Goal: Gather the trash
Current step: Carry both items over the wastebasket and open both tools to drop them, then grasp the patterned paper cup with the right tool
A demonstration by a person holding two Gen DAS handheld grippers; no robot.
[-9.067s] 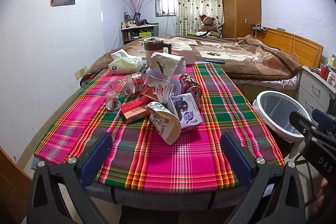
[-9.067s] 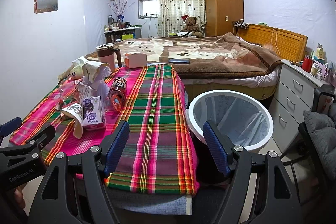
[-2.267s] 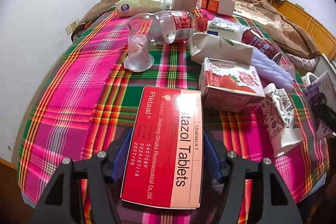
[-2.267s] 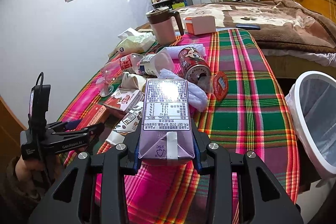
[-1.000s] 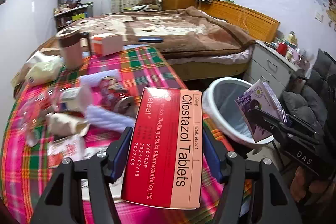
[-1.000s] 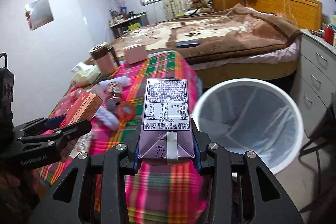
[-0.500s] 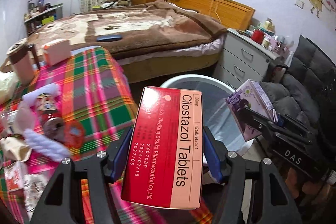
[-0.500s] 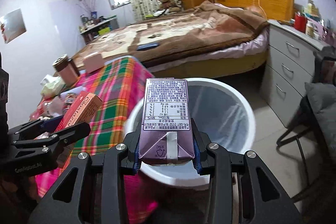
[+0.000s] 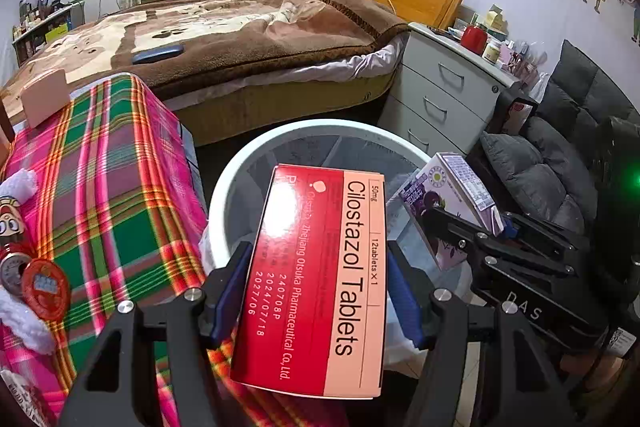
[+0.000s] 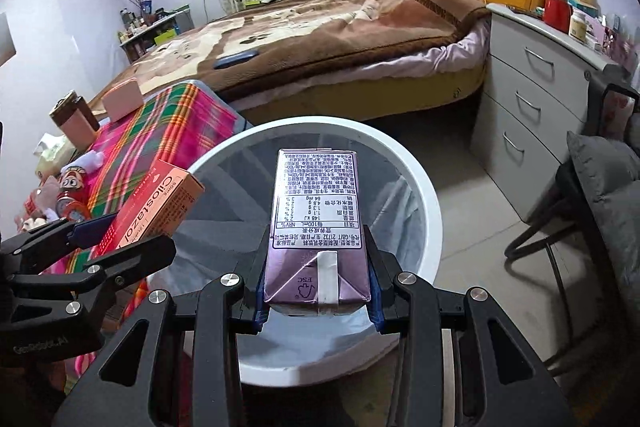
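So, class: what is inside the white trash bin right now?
Inside the white trash bin, only a translucent liner shows. The purple carton and red tablet box hide much of its bottom.

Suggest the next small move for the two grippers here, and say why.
Probably open both jaws. The right gripper holds the purple carton over the white bin, and the left gripper holds the red tablet box over its rim, so both should drop in.

plaid-clothed table point(image 9: 120, 211) holds a can point(image 9: 12, 239), pink box point(image 9: 42, 97); bin point(image 10: 432, 227) on floor point(image 10: 480, 195).
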